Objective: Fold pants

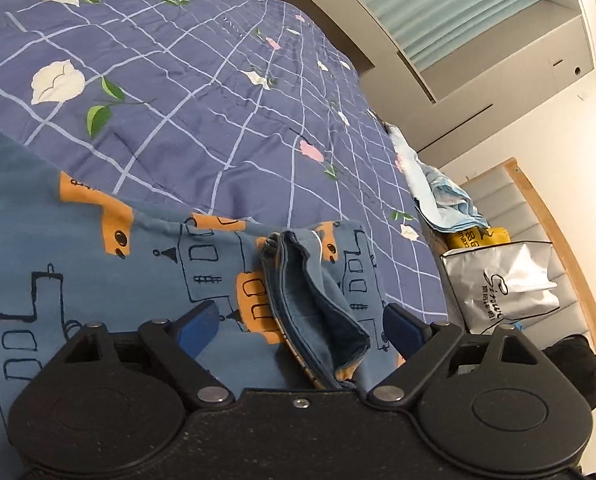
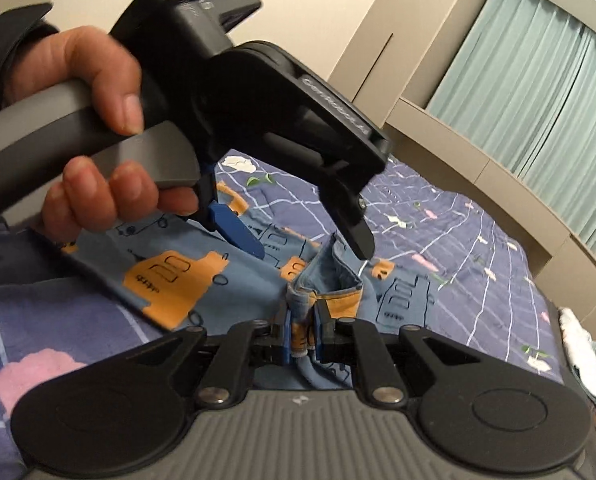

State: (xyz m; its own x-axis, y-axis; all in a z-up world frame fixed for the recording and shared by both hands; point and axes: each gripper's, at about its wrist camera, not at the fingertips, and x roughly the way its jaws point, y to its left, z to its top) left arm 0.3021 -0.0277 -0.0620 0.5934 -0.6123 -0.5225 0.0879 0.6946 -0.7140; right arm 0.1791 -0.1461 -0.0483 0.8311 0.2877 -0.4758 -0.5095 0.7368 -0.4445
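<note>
Blue pants (image 1: 77,248) printed with orange houses lie spread on the bed. Their folded waistband edge (image 1: 314,300) stands up between the blue fingers (image 1: 197,320) of my left gripper (image 1: 302,320), which is open and straddles it without pressing. In the right wrist view, my right gripper (image 2: 302,332) is shut on a bunched bit of the waistband (image 2: 322,280). The left gripper (image 2: 298,240) hovers just beyond it over the pants (image 2: 169,280), held by a person's hand (image 2: 97,80).
The bed carries a purple grid quilt with flowers (image 1: 177,100). At its far end lie a light-blue cloth (image 1: 442,196), a yellow packet (image 1: 478,238) and a silver bag (image 1: 502,284) against a padded headboard (image 1: 558,240). A curtained window (image 2: 538,60) runs alongside.
</note>
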